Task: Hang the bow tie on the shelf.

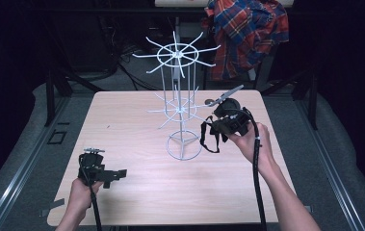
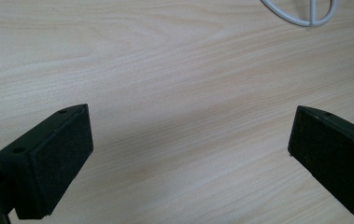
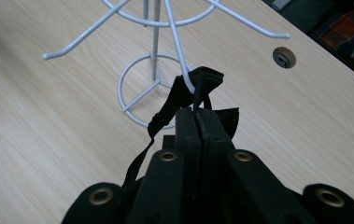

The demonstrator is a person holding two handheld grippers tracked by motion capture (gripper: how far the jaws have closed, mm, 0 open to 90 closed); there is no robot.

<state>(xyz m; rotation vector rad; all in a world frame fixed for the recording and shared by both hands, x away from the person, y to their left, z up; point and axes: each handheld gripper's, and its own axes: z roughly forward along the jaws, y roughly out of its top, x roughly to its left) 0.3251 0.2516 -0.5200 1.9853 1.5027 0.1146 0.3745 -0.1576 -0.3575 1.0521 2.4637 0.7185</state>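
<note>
Rack (image 1: 179,103) mid-table (image 1: 122,125) — strap (image 3: 179,100) on its hook

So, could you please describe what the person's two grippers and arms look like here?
Both grippers are black. The left gripper has two blocky, wedge-shaped jaws faced with flat dark pads. The right gripper shows brass-coloured eyelets on its jaw arms and carries a grey plate on top. A thick black cable trails from each. The forearms are bare, with no sleeves.

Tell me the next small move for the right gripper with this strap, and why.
Probably ease the right gripper down slightly, then open it. It is shut on the black strap, whose loop already sits against the upturned tip of a white rack prong; lowering should seat it.
</note>
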